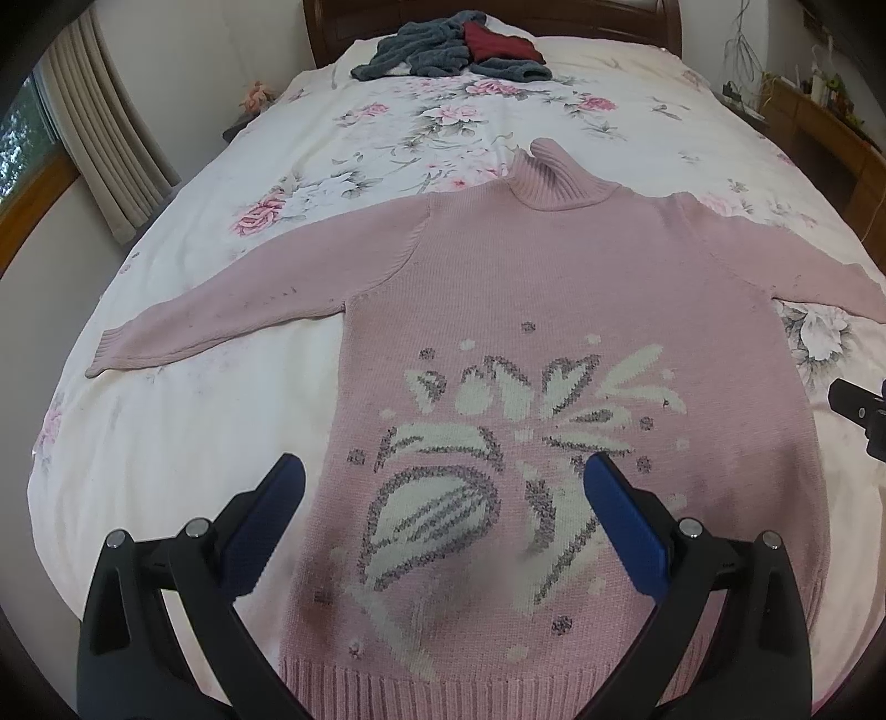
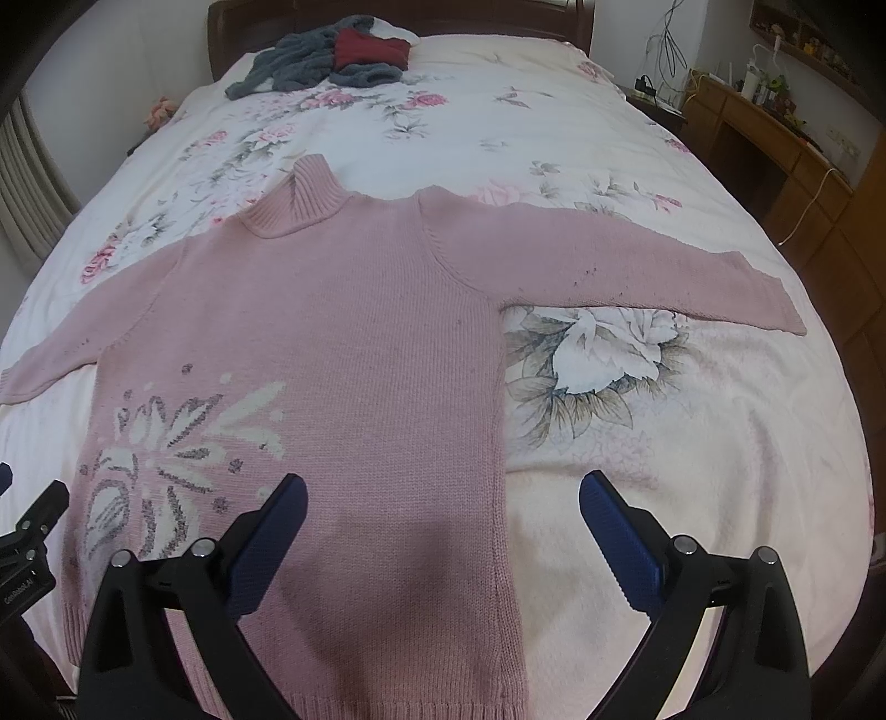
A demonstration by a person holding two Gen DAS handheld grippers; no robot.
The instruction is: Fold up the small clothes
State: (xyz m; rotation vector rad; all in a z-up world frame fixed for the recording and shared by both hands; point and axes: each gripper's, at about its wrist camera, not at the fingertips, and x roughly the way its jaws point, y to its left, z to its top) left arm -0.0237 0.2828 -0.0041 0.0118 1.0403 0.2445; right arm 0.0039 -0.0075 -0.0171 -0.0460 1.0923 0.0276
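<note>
— Over the bed (image 1: 166, 471), what does the left wrist view show?

— A pink sweater (image 1: 554, 288) lies flat on the floral bedspread, front up, collar (image 1: 554, 177) toward the headboard, both sleeves spread sideways. The left gripper (image 1: 443, 487) hangs above the sweater's lower half with its fingers (image 1: 614, 509) spread wide and nothing between them. One finger is over the sweater's side edge, the other over the white leaf pattern (image 1: 443, 498). Past the sweater's far side, the right gripper's black tip (image 1: 858, 410) shows at the picture's edge.

— Anything else on the bed?

— Well beyond the collar, near the headboard, a heap of grey clothes (image 1: 432, 50) with a dark red one (image 1: 498, 44) on top.

— And the right wrist view?

— Same sweater (image 2: 343, 332), seen from its other side. The right gripper (image 2: 443, 493) also has its fingers (image 2: 614, 515) wide apart, gripping nothing. One finger is over the sweater's body, the other over bare bedspread beside the sweater's edge. A sleeve (image 2: 637, 277) stretches out past a large printed flower. The left gripper (image 2: 33, 531) shows beside the sweater's patterned part. A wooden desk (image 2: 786, 144) stands off the bed's side, well apart from the sweater.
</note>
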